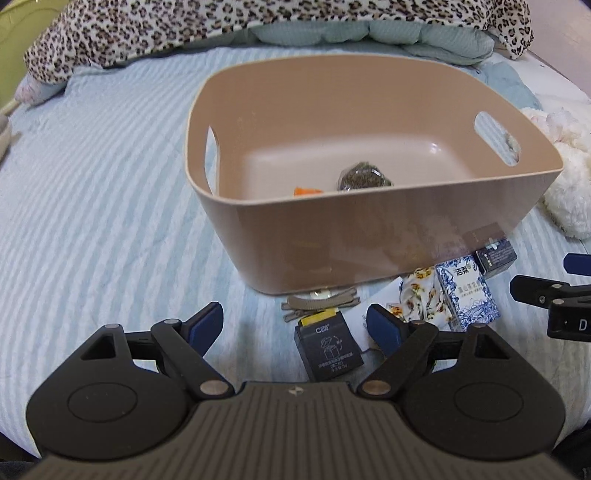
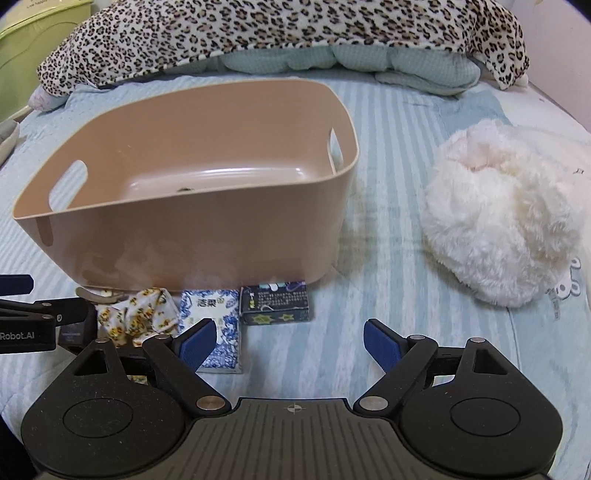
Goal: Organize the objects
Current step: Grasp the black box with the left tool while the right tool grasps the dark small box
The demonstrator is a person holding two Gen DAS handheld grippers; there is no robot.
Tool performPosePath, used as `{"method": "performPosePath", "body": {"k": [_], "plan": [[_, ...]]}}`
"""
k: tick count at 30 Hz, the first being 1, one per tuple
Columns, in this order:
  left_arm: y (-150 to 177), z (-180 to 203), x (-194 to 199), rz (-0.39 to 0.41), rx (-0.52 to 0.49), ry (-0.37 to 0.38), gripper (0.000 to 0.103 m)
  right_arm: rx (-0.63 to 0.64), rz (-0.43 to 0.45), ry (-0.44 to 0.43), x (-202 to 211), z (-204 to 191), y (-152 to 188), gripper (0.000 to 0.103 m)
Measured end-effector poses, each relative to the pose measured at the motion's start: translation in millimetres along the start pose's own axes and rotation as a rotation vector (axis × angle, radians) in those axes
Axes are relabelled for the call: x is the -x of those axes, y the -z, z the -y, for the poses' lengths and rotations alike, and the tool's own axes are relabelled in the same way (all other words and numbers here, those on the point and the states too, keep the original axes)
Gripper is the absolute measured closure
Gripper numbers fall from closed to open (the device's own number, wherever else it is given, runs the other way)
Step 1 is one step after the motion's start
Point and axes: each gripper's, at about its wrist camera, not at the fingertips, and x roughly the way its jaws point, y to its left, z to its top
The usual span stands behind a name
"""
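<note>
A tan plastic bin (image 1: 369,236) with handle slots stands on the striped bed cover, holding an orange item (image 1: 307,191) and a clear packet of dark bits (image 1: 364,176). Small things lie along its near side: grey hair clips (image 1: 317,303), a black box with a yellow top (image 1: 328,350), a floral cloth (image 2: 136,314), a blue-and-white tissue pack (image 2: 218,314) and a dark box (image 2: 275,306). My left gripper (image 1: 295,319) is open above the black box, its pads not touching it. My right gripper (image 2: 290,332) is open, its left finger over the tissue pack.
A fluffy white plush (image 2: 506,221) lies to the right of the bin. A leopard-print blanket (image 2: 295,29) and a pale green quilt (image 2: 332,59) are piled behind it. A green box (image 2: 22,44) stands at the far left.
</note>
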Motion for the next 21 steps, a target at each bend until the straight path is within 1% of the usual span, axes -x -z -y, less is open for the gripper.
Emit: {"method": "performPosePath", "body": {"k": [7,13,17,21], "plan": [[0,-6,-15,-0.059,0.045,0.055,0.018,-0.009,-0.019,0.031,-22,4,-1,0.015],[4,-7,-28,-0.106,0.047,0.057,0.018,0.033,-0.019,0.082,-40,-2,-3,0.015],[4,-11,-30,-0.124,0.068,0.068,0.018,0.023,-0.034,0.055,-49,-2,-2,0.015],[2,-20,-26,-0.142,0.094,0.071,0.018,0.014,-0.033,0.041,-44,-2,-4,0.015]]}}
